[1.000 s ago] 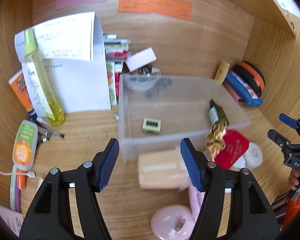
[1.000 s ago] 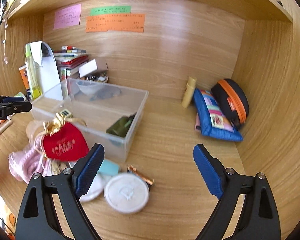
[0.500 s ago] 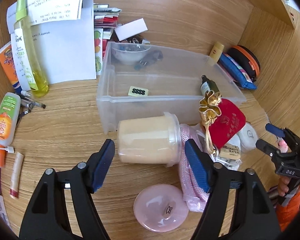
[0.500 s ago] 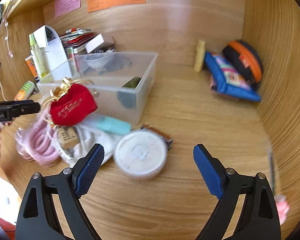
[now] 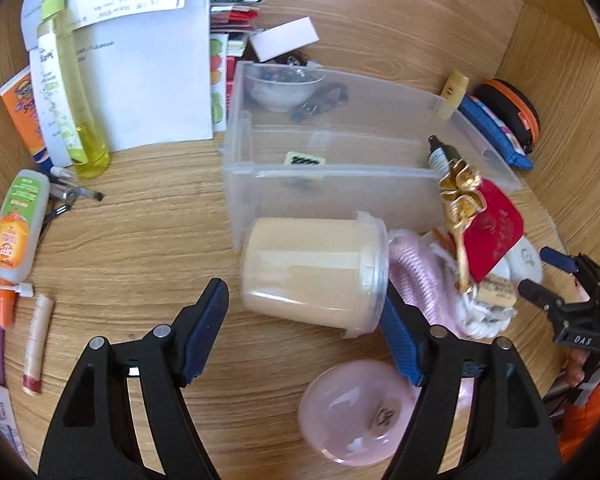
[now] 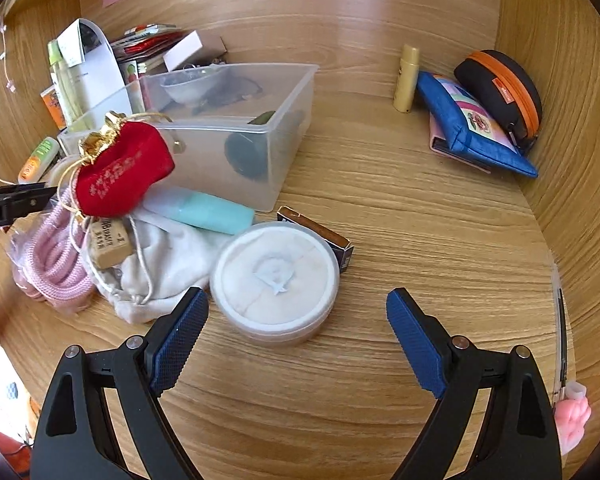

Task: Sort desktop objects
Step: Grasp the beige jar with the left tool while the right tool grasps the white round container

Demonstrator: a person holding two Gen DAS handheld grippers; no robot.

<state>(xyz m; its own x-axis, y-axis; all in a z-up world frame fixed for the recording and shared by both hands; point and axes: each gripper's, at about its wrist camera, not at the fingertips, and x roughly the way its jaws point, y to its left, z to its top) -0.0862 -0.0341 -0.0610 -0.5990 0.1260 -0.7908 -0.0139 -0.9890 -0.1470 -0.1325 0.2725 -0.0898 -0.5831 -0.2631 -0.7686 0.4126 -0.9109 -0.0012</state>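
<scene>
The beige cylindrical plastic jar lies on its side against the clear plastic bin's front wall, long axis crosswise, clear lid rightward. Left gripper and right gripper both gape, released.

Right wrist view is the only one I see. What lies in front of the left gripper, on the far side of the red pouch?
Observer: A beige tub lies on its side just in front of the clear bin. The left gripper has its jaws open on either side of the tub's near edge.
Operator: Is something else on the desk beside it?
Observer: Yes, a round pink dish lies nearer the camera than the tub, partly under one jaw.
Operator: And what is in the near left part of the bin?
Observer: A small yellowish card with dark marks lies on the floor of the bin.
</scene>
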